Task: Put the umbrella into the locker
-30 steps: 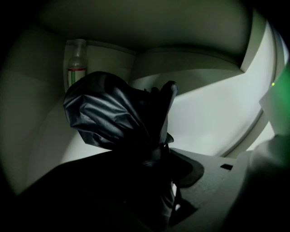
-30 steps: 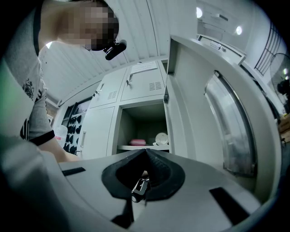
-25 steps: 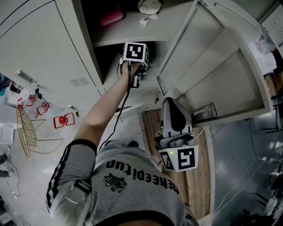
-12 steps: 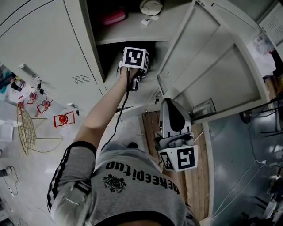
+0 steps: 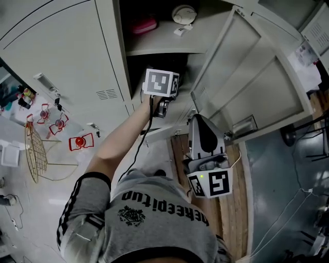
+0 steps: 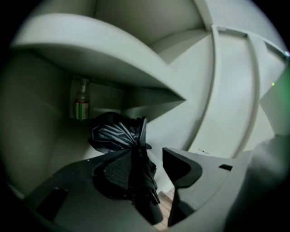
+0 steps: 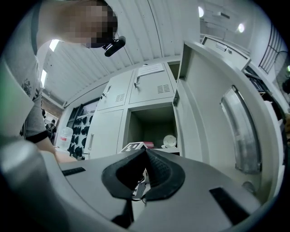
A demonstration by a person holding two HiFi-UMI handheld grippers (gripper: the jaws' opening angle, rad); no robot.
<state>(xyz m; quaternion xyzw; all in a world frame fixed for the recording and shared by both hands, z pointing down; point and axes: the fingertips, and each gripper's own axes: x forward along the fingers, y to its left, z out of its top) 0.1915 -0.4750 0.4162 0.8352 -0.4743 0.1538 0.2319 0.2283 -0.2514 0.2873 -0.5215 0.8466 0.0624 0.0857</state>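
One arm point(image 5: 121, 146) reaches out, its left hand-held gripper point(image 6: 150, 153) released, jaws just narrowing around the umbrella point(image 6: 115, 133).

Pale grey lockers point(image 5: 61, 46) filled the wall, one door point(image 5: 257, 87) swung wide open. Below the lockers the floor point(image 5: 41, 215) was pale and glossy, with wooden planks point(image 5: 232, 215) under the open door. A wire rack point(image 5: 33, 154) lay beside the lockers. Above them ran a ribbed white ceiling point(image 7: 149, 36) with round lights point(image 7: 200, 12).
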